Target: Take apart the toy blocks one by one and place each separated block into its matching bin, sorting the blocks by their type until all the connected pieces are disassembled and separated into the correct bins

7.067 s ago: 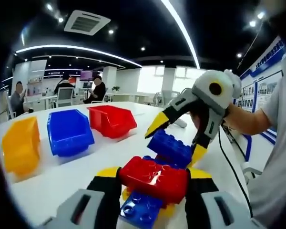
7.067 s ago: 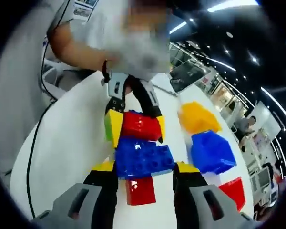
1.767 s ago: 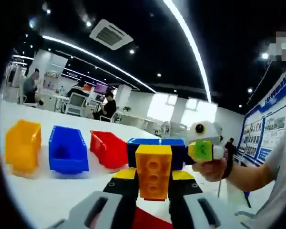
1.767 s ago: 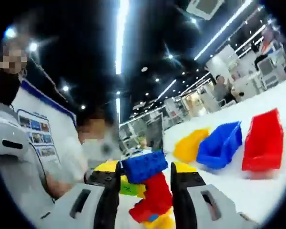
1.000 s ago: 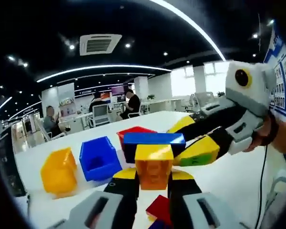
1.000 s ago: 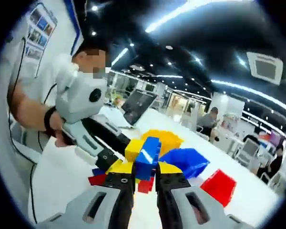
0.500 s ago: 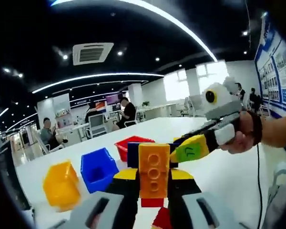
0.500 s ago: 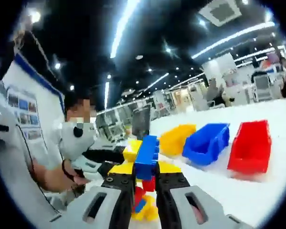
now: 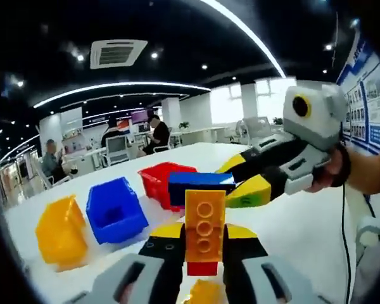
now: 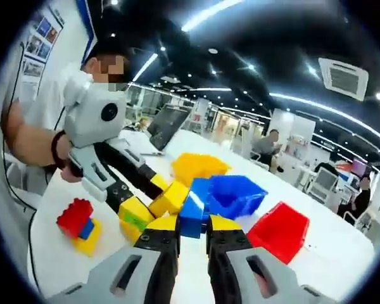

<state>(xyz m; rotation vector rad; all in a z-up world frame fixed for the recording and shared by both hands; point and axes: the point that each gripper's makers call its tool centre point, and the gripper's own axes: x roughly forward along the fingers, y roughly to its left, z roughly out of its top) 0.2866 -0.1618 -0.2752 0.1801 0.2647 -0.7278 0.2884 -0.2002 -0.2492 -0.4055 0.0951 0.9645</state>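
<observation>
My left gripper [image 9: 204, 231] is shut on a yellow-orange block [image 9: 205, 221] that has a red block [image 9: 202, 268] under it. A blue block [image 9: 201, 184] lies across its top, touching it, and I cannot tell whether the two are joined. The right gripper [image 9: 238, 180] comes in from the right, shut on that blue block. In the right gripper view, my right gripper [image 10: 192, 223] clamps the blue block [image 10: 193, 213] next to the yellow block [image 10: 170, 197] held by the left gripper [image 10: 151, 199]. A small red, blue and yellow stack [image 10: 82, 226] rests on the table.
Three bins stand in a row on the white table [image 9: 304, 228]: yellow bin [image 9: 59, 229], blue bin [image 9: 114, 211], red bin [image 9: 164, 182]. In the right gripper view they are the yellow bin [image 10: 198, 168], blue bin [image 10: 235, 194] and red bin [image 10: 279, 232]. People sit at desks far behind.
Both hands have tilted, so both views shifted. The grippers still hold the yellow-orange and blue blocks together in the air. The small stack on the table has come into the right gripper view.
</observation>
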